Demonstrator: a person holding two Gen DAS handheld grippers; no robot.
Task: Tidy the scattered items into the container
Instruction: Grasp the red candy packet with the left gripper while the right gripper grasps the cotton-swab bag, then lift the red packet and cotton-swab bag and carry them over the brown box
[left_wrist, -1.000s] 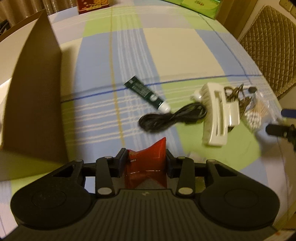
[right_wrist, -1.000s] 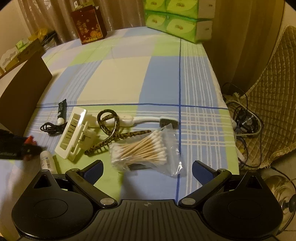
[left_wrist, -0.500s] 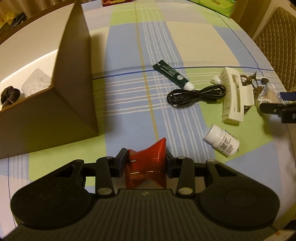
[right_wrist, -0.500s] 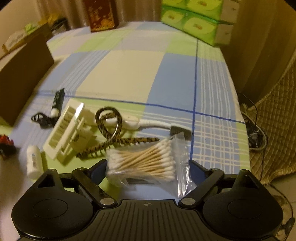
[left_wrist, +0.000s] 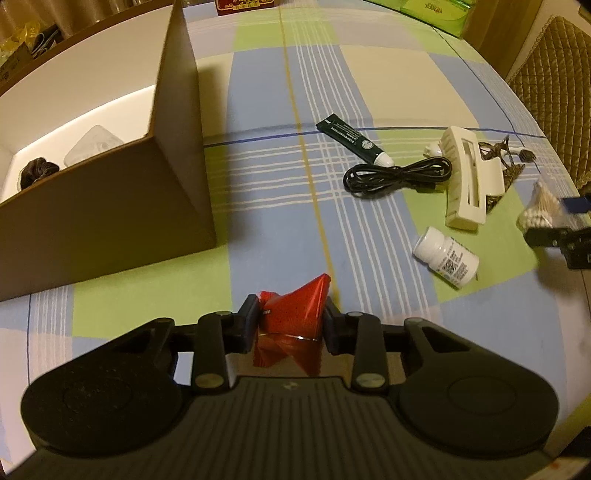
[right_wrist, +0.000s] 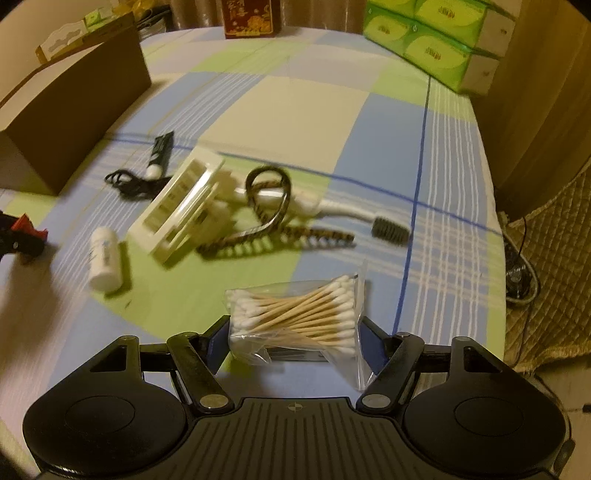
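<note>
My left gripper (left_wrist: 290, 325) is shut on a red foil packet (left_wrist: 295, 325), held above the tablecloth to the right of the open brown box (left_wrist: 177, 122). The box holds a dark scrunchie (left_wrist: 37, 173) and a clear packet (left_wrist: 92, 146). My right gripper (right_wrist: 295, 341) has closed around a bag of cotton swabs (right_wrist: 299, 317), which fills the gap between its blue pads. On the table lie a white pill bottle (left_wrist: 445, 256), a black cable (left_wrist: 395, 175), a dark green tube (left_wrist: 354, 138), a cream hair claw (left_wrist: 467, 181), a leopard clip (right_wrist: 273, 221) and a toothbrush (right_wrist: 369, 218).
The box also shows at the left of the right wrist view (right_wrist: 70, 99). Green tissue packs (right_wrist: 436, 37) and a red carton (right_wrist: 251, 16) stand at the table's far end. A quilted chair (left_wrist: 557, 77) and floor cables (right_wrist: 521, 273) lie past the right edge.
My left gripper has pulled back and toward the box with the red packet, bringing the box interior and pill bottle into view. My right gripper advanced onto the cotton swab bag and closed on it.
</note>
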